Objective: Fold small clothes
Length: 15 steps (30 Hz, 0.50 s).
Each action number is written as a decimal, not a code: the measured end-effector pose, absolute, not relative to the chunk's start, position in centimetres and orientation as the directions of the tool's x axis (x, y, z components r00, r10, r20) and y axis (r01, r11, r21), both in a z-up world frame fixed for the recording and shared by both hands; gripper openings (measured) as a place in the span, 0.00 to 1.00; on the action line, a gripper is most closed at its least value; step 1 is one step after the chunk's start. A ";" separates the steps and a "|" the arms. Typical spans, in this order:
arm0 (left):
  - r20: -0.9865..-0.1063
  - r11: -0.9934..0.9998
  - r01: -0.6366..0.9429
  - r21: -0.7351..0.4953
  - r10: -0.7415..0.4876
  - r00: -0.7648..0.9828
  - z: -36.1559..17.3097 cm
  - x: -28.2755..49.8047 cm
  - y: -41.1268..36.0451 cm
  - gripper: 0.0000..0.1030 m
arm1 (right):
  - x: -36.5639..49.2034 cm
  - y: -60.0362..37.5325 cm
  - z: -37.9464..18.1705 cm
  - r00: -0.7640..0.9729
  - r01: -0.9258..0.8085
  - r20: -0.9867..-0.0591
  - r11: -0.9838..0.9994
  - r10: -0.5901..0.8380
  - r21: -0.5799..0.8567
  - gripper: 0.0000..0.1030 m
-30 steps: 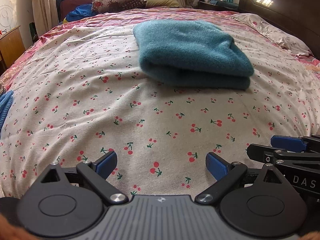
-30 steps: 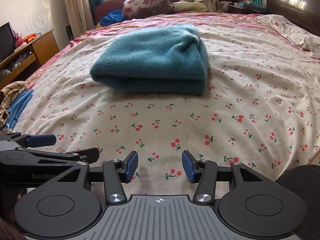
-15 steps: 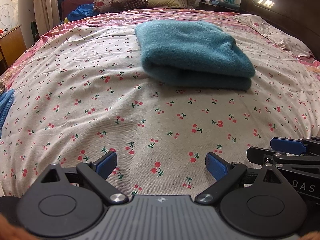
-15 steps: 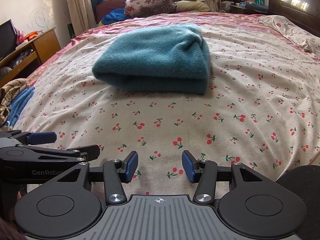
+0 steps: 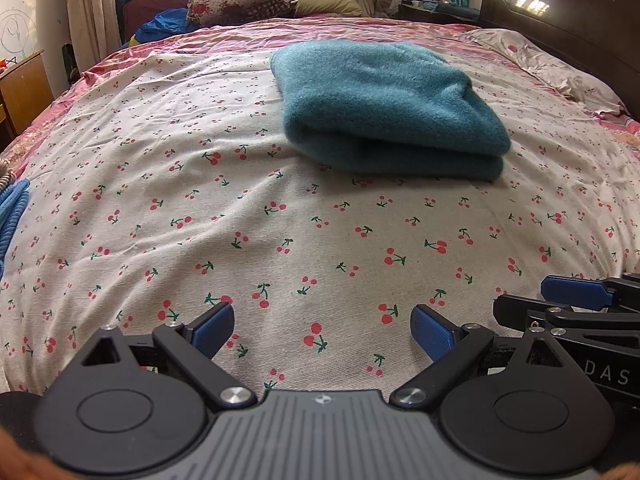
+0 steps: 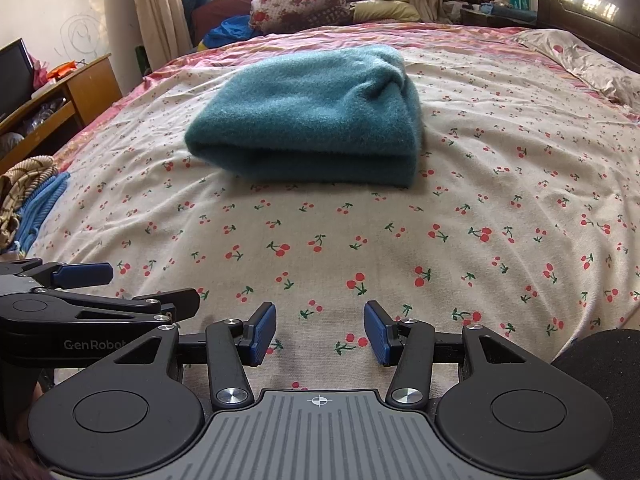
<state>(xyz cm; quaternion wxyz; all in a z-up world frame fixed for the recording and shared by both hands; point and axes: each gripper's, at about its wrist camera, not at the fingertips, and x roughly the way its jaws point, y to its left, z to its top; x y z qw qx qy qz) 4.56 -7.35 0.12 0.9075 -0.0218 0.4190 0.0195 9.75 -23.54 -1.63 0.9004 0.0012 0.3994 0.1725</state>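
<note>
A teal fuzzy garment (image 5: 384,108) lies folded into a thick rectangle on the cherry-print bed sheet (image 5: 200,208); it also shows in the right wrist view (image 6: 316,116). My left gripper (image 5: 322,330) is open and empty, low over the sheet, well short of the garment. My right gripper (image 6: 320,332) is open and empty too, side by side with the left. The right gripper shows at the right edge of the left wrist view (image 5: 576,300). The left gripper shows at the left edge of the right wrist view (image 6: 84,284).
A dark wooden headboard (image 5: 560,20) and a pillow (image 5: 560,68) are at the right. A floral pillow (image 6: 296,0) and bedding lie at the far end. A wooden desk (image 6: 60,96) stands left of the bed. Blue and striped clothes (image 6: 32,196) lie at the left edge.
Both grippers have drifted slightly, so the folded garment shifts a little in each view. The jaws stay open and the garment has not moved on the bed.
</note>
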 end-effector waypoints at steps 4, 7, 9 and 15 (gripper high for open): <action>-0.760 0.998 -0.055 -0.022 0.019 0.650 0.1 4.5 -7.3 0.97 | 9.7 -23.5 -1.7 0.620 -0.311 -0.720 0.940 0.312 0.140 0.47; -0.759 0.998 -0.057 -0.023 0.020 0.651 0.2 4.5 -7.2 0.97 | 9.6 -23.4 -1.8 0.617 -0.316 -0.722 0.939 0.314 0.138 0.47; -0.758 0.998 -0.058 -0.024 0.019 0.651 0.2 4.5 -7.3 0.97 | 9.6 -23.4 -1.8 0.617 -0.318 -0.722 0.938 0.314 0.137 0.47; -0.759 0.998 -0.058 -0.024 0.020 0.651 0.2 4.5 -7.3 0.97 | 9.6 -23.4 -1.8 0.618 -0.318 -0.721 0.938 0.314 0.136 0.47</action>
